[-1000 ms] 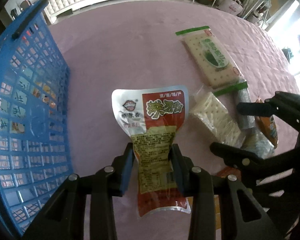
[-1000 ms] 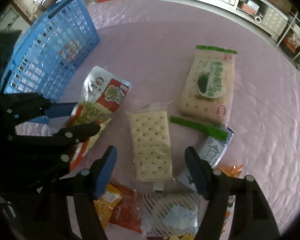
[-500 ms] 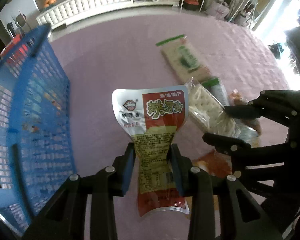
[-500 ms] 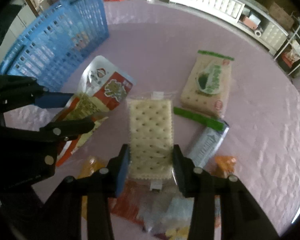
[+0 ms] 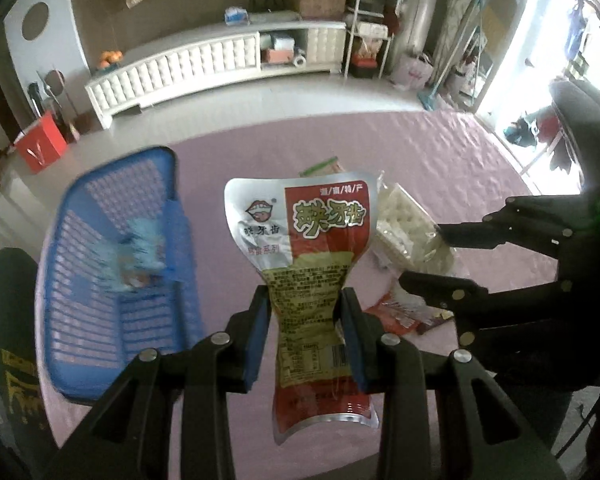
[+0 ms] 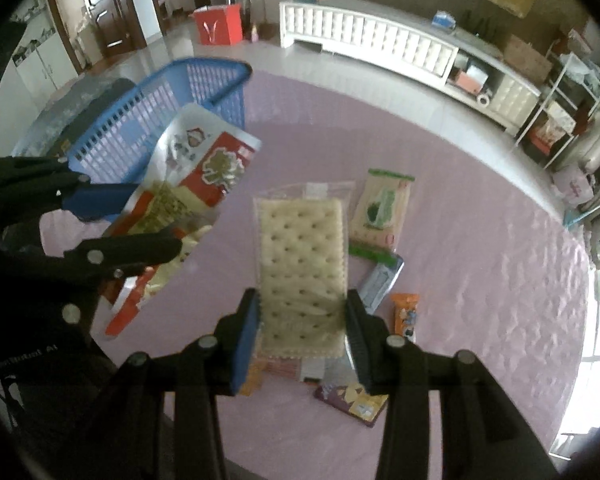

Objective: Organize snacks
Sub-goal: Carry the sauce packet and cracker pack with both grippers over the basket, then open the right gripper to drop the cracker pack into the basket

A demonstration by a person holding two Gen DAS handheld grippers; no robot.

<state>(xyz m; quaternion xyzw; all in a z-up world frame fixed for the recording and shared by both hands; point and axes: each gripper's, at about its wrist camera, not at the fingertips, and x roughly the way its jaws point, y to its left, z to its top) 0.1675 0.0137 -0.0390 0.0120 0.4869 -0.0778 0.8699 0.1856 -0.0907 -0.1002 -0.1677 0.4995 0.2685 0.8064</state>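
Between both sets of fingers: one snack packet each, lifted clear of the table.

Left wrist view: left gripper (image 5: 304, 336) is clamped on the waist of the red-and-silver pouch (image 5: 300, 236), which stands upright ahead of the fingers; the mid-body grip likely stops it from folding. The blue basket (image 5: 112, 280), with one packet already inside, lies forward-left, so the pouch appears bound there. Right wrist view: right gripper (image 6: 302, 332) pinches the clear cracker pack (image 6: 302, 256) by its long edges, flat face up, sparing the crackers. Below and forward-right on the pink tablecloth (image 6: 480, 280) remain the green cracker pack (image 6: 382, 210) and smaller packets.
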